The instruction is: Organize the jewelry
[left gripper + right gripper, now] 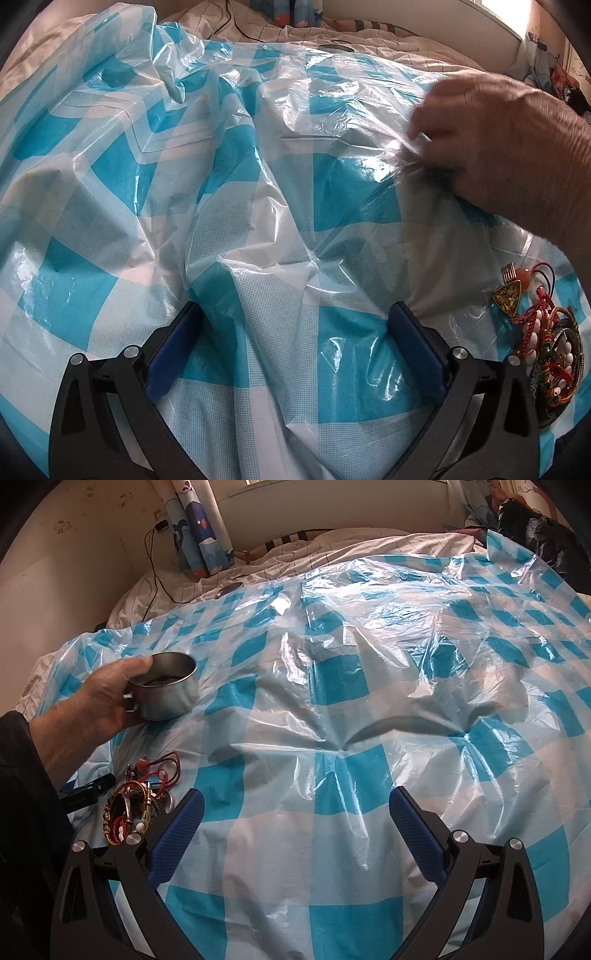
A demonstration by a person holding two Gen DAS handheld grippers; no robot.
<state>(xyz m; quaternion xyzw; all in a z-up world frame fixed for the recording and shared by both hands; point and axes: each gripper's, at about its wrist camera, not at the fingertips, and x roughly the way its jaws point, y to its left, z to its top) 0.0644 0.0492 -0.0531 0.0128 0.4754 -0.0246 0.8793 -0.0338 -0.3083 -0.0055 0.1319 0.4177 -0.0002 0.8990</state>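
A tangled pile of jewelry [543,339], with red cord bracelets, beads and a triangular amber pendant [509,295], lies on the blue-and-white checked plastic sheet [258,206] at the right edge. It also shows in the right wrist view [136,805] at lower left. A bare hand [96,701] holds a round metal tin [166,690] above the sheet. In the left wrist view the hand [498,147] hides the tin. My left gripper [295,325] is open and empty over the sheet. My right gripper [295,808] is open and empty, right of the jewelry.
The sheet covers a bed with a white quilt [332,550]. A black cable [159,572] and a small round object [229,589] lie at the far side. A black clip-like thing [86,792] lies left of the jewelry. Dark clothing [535,528] sits far right.
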